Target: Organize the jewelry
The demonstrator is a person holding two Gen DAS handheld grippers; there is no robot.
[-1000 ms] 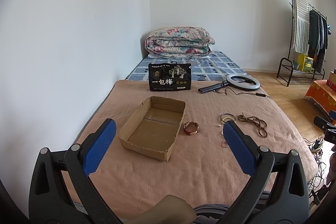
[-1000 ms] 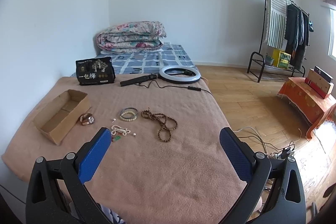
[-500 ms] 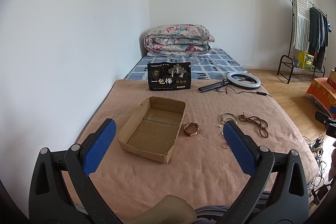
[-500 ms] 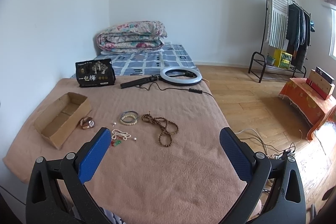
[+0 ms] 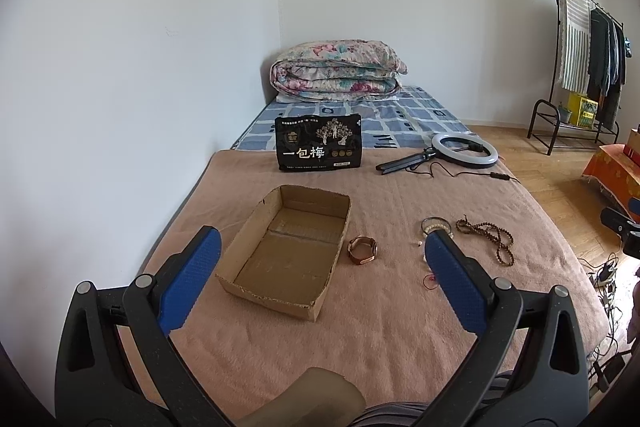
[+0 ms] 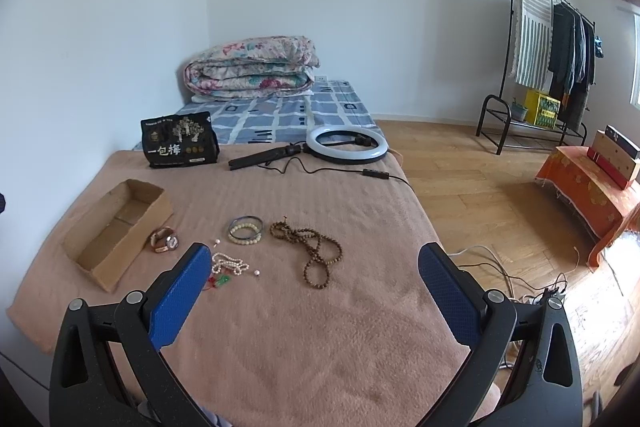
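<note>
- Bed (image 6: 320, 327) under a pinkish-brown blanket, white wall along its left side; folded floral quilt (image 6: 252, 67) at the far end, against the corner.
- Black snack bag (image 5: 319, 143) stands upright near the far edge of the blanket; ring light (image 6: 346, 144) lies to its right, cable trailing off. Wood floor and clothes rack (image 6: 548, 47) further right.
- My left tongs (image 5: 320, 271) hang low over the near end of the bed, blue pads spread wide, holding nothing.
- My right tongs (image 6: 314, 281) likewise: wide apart, nothing between the pads, above the blanket's near right part.
- Cardboard box (image 5: 256, 223) sits open on the left of the blanket; only bare cardboard shows inside.
- Watch (image 5: 362, 250) lies just beside the box's right wall.
- Right of it: pale bead bracelets (image 6: 245, 228), then the long brown bead string (image 6: 316, 251), all loose on the blanket.
- Nearer me, white pearl strand (image 6: 229, 263) with a small red-green piece (image 6: 219, 281) just beside my right tongs' left pad.
</note>
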